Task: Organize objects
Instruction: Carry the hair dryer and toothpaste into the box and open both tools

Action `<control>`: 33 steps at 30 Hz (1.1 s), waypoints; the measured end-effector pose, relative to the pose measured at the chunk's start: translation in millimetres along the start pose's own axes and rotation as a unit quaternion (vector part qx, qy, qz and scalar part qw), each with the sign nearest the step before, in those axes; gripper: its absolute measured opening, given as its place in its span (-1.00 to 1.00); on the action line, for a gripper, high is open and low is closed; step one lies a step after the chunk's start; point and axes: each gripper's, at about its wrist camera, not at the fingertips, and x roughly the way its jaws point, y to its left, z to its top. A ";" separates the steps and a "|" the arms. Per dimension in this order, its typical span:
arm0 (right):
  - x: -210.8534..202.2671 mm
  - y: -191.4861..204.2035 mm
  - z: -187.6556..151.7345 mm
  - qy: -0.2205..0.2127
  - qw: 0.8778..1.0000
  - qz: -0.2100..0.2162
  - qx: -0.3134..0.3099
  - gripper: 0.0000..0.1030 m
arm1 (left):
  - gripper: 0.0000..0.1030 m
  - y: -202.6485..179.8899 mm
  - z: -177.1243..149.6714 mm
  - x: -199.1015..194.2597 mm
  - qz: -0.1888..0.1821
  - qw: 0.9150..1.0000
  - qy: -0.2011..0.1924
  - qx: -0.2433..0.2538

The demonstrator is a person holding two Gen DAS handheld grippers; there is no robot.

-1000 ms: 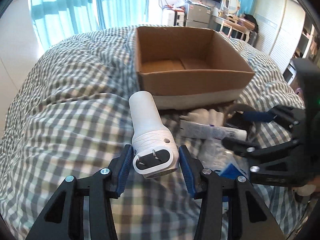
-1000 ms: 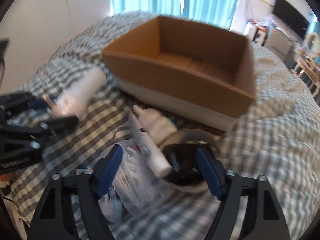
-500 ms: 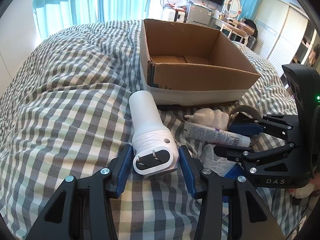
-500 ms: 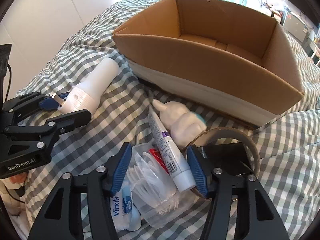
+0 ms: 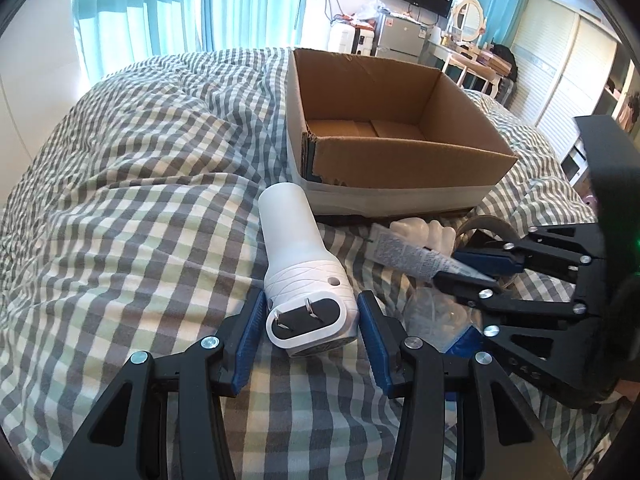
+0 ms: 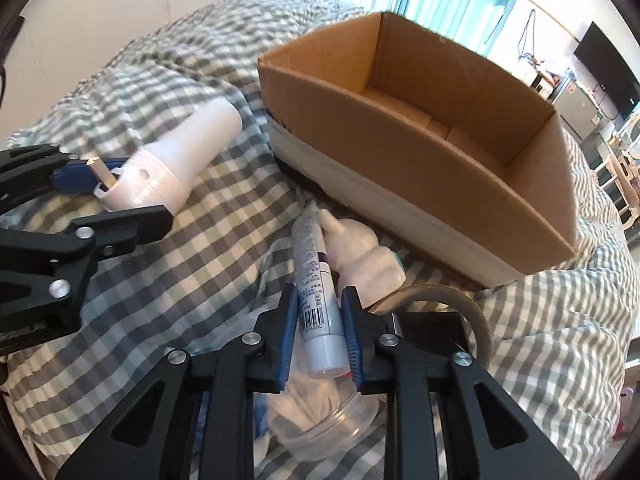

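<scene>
A white plug-in device [image 5: 300, 264] with two metal prongs lies on the checked bedspread; my left gripper [image 5: 311, 332] is shut on its plug end, also seen in the right wrist view [image 6: 168, 176]. My right gripper [image 6: 320, 332] is shut on a white tube [image 6: 316, 288] with a barcode and purple band, its tip raised off the bed; the tube also shows in the left wrist view [image 5: 412, 256]. An open, empty cardboard box [image 5: 400, 120] stands just beyond both; it also shows in the right wrist view [image 6: 420, 128].
A white ridged bottle [image 6: 360, 256] lies by the tube. A roll of tape [image 6: 452, 300], a clear plastic container [image 6: 320, 416] and a blue tissue pack [image 5: 460, 336] lie under the right gripper. The checked bedspread [image 5: 140, 184] is rumpled; furniture stands behind.
My right gripper closed on the tube and raised it slightly. The left gripper kept its hold on the white device and both views rose a little toward the box.
</scene>
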 end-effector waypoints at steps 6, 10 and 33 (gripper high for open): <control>-34.3 2.1 8.6 -0.043 0.999 -0.028 -0.001 -0.62 | -0.07 -3.3 -0.2 -16.4 0.014 1.000 -0.015 0.002; -62.7 0.1 4.3 -0.072 0.996 -0.043 -0.008 -0.62 | -0.07 -6.3 4.2 -33.5 0.018 0.999 -0.033 0.006; -137.3 -74.9 94.9 -0.206 0.974 -0.092 0.032 -0.62 | -0.07 -45.4 148.2 -61.7 -0.002 0.989 -0.130 0.069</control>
